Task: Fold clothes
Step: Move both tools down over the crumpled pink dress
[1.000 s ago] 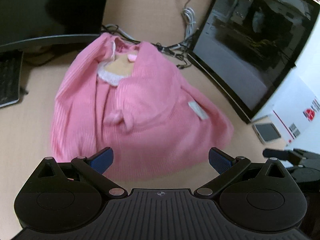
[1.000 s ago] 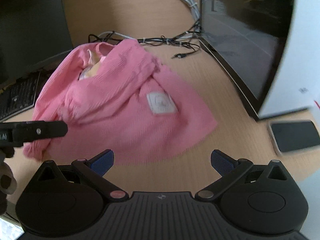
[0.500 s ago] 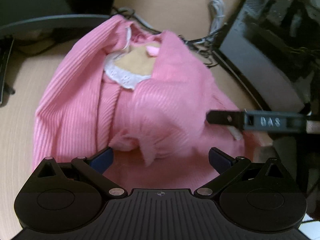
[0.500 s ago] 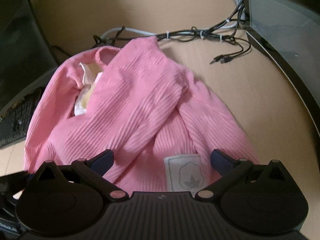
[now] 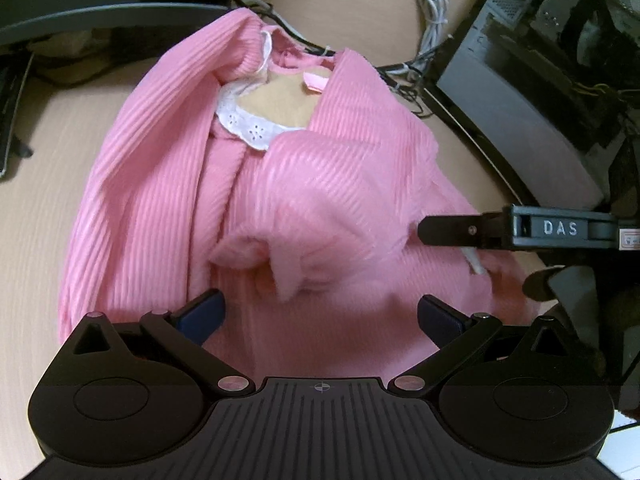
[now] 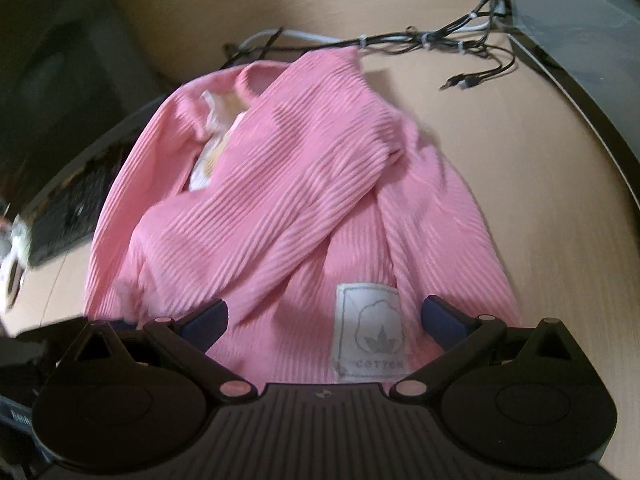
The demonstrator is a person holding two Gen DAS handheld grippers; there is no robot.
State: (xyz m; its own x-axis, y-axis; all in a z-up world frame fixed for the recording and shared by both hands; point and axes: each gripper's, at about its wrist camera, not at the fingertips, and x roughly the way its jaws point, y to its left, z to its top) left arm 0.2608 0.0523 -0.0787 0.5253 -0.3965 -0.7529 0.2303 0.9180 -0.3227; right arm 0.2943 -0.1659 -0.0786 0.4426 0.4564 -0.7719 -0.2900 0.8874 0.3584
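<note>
Both claws hang low over the pink top, jaws spread wide, nothing pinched. From the left claw view, the top lies on the tabletop with both sleeves crossed over its front, white lace collar at the far end, hem nearest. The right claw sits over the hem corner, a cotton label between its jaws; in the left view its black finger reaches in from the side.

My guess is the next fold takes the hem up toward the collar. To do it well, each claw should bite the hem edge near its own corner, catching both layers. Lift evenly so the crossed sleeves stay put. The cables beyond the collar lie close, so land the fold short of them.
</note>
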